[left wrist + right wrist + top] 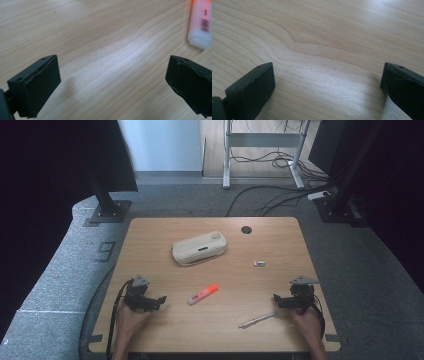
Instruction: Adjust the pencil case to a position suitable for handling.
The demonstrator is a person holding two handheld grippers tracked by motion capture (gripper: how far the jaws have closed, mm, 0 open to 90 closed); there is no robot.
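On a wooden desk, seen from above, a person's two hands come in from the 6 o'clock edge, each holding a gripper. At about 8 o'clock on the desk the left gripper rests low over the wood, pointing toward 3 o'clock. At about 4 o'clock the right gripper mirrors it, pointing toward 9 o'clock. Both are spread wide, with bare wood between the jaws and nothing held.

Between the two grippers, just below the desk's middle, lies an orange highlighter, slanted, its orange end toward 2 o'clock and its pale end toward 8 o'clock. It is near the left gripper but apart from it. In the left gripper view the highlighter's pale end lies at 1 o'clock, beyond the far jaw and not touching it.

A silver pen lies at 5 o'clock on the desk, just beside the right gripper, slanted much like the highlighter. In the right gripper view the jaws frame plain wood grain.

A cream pencil case sits at about 11 o'clock from the desk's middle, well apart from both grippers. A small pale item, too small to identify, lies at 2 o'clock. A dark round hole marks the desk near its 12 o'clock edge.
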